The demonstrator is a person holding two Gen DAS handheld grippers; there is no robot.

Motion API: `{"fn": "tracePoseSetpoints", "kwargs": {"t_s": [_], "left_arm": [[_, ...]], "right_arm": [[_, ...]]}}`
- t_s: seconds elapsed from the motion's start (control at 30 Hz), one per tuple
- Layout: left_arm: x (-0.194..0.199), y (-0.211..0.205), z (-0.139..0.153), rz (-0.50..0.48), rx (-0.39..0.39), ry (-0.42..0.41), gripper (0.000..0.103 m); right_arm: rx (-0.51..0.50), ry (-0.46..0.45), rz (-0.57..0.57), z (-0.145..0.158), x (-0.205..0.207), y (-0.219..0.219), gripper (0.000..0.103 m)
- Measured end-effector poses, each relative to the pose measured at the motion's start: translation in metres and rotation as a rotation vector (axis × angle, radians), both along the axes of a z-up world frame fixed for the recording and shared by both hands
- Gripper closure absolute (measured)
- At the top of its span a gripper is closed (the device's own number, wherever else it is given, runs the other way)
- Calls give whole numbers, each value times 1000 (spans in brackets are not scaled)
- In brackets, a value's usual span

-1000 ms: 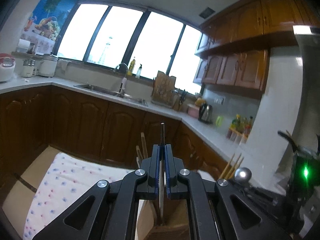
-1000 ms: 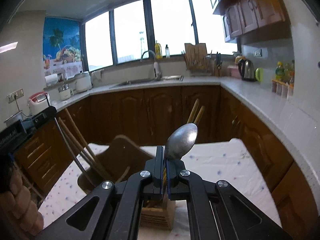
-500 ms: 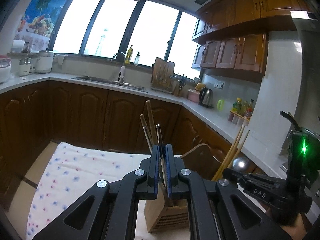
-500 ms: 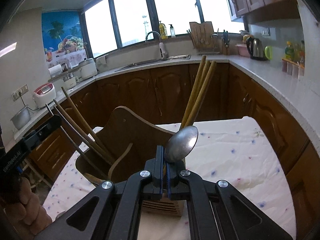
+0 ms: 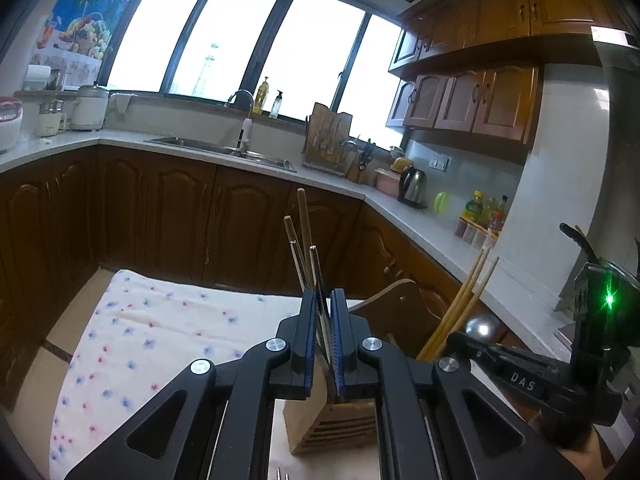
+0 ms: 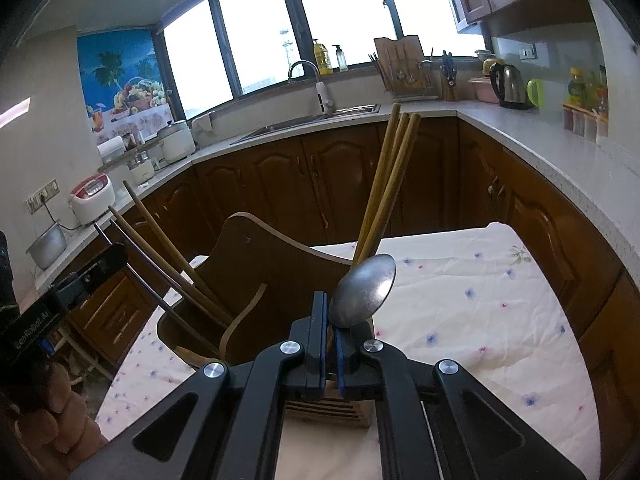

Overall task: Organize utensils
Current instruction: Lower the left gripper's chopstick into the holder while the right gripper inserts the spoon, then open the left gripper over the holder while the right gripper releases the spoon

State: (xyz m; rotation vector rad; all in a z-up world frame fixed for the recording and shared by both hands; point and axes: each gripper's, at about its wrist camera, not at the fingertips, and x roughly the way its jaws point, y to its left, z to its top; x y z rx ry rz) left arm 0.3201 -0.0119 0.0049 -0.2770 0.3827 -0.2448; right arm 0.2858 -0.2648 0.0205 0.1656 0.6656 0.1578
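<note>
Both tongs tilt down over the wooden holder (image 6: 256, 280).

1. Left gripper (image 5: 325, 344): black angular linkage arms, silver round screws, blue-edged finger pads.
2. Right gripper (image 6: 329, 334): identical build; its body bears white "DAS" lettering beside a green indicator light.

Wooden utensil holder (image 6: 260, 276) on floral-clothed desk (image 6: 480, 320): chopsticks (image 6: 388, 184) upright inside; right tongs (image 6: 329, 320), just opening, around spoon (image 6: 364, 290) above it.
</note>
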Motion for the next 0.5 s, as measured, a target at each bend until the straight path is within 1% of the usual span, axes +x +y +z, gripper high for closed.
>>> {"fn": "tracePoseSetpoints", "kwargs": {"t_s": [0.1, 0.13, 0.2, 0.23, 0.33, 0.4, 0.47, 0.5], "left_arm": [[-1, -1, 0, 3, -1, 6, 95], [-2, 0, 1, 4, -5, 10, 92], [-4, -1, 1, 10, -7, 12, 86], [-5, 0, 2, 12, -6, 10, 83], [-8, 0, 1, 17, -5, 13, 81], [-10, 0, 1, 18, -7, 20, 77], [-12, -1, 1, 21, -5, 25, 68], [-13, -1, 0, 24, -5, 26, 66]], "right_arm": [[2, -3, -8, 2, -2, -2, 93], [2, -6, -14, 2, -3, -4, 92], [-2, -12, -24, 2, -5, -5, 85], [-2, -14, -28, 2, -5, -6, 83], [4, -18, -41, 2, -8, -11, 76], [7, -19, -48, 1, -9, -12, 68], [14, -20, -54, 1, -11, -15, 61], [17, -21, -55, 1, -12, -16, 60]]}}
